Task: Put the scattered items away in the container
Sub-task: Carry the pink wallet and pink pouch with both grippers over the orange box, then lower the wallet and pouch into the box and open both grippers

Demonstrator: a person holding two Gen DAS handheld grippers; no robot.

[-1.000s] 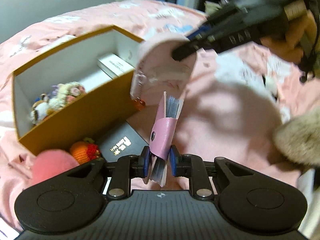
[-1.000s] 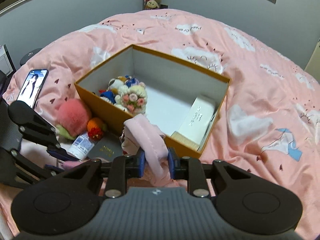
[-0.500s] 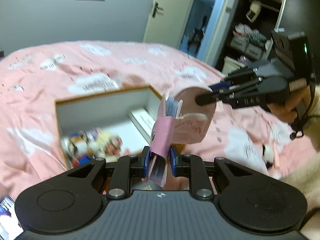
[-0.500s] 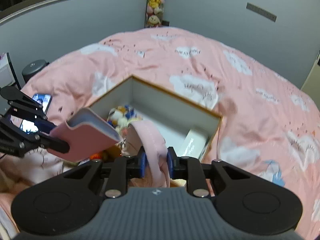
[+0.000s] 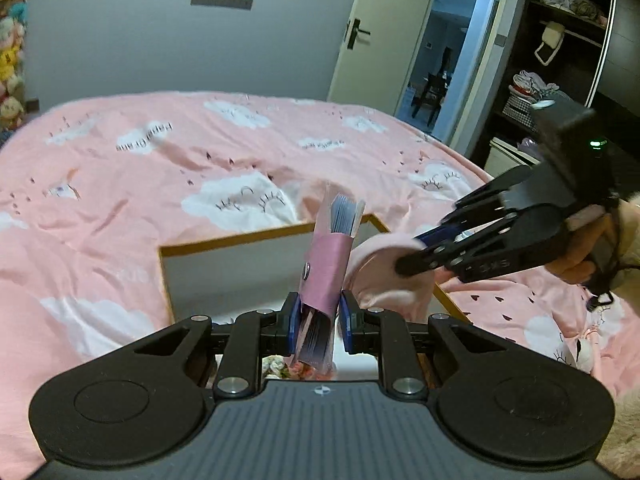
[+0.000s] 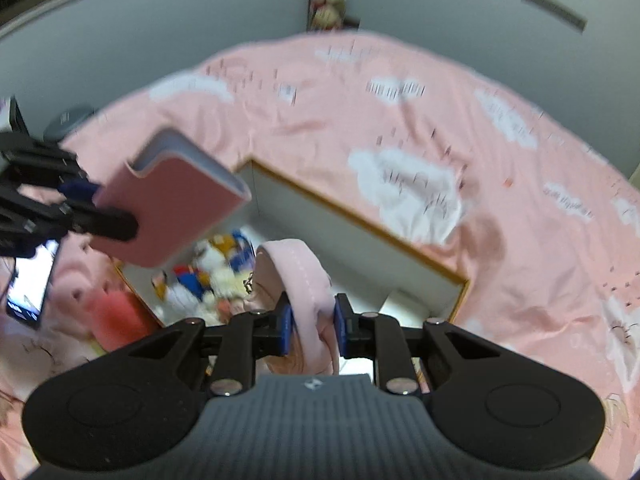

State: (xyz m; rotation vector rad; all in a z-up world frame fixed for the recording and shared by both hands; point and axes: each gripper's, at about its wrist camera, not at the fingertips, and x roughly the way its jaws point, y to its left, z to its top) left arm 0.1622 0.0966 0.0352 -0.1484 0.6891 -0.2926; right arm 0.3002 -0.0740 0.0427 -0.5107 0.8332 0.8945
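Both loads hang above the open box (image 5: 256, 236), left gripper (image 5: 319, 322) clamped on a pink notebook (image 5: 326, 276), right gripper (image 6: 310, 330) pinching a pink pouch (image 6: 300, 276) (soft, floppy), so next I'd expect lowering and letting go.

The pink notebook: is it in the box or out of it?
Out. The left claw holds the notebook in the air above the box.

Both grippers higher vs 1 s ago. Left gripper (image 5: 319, 322) w/ pink notebook (image 5: 326, 276) up from beside box front wall, now above orange-rimmed box (image 5: 264, 236). Right gripper (image 6: 311, 326) w/ pink pouch (image 6: 302, 280) also over box interior. Notebook now in right-wrist view, upper left; box looks smaller, farther below.
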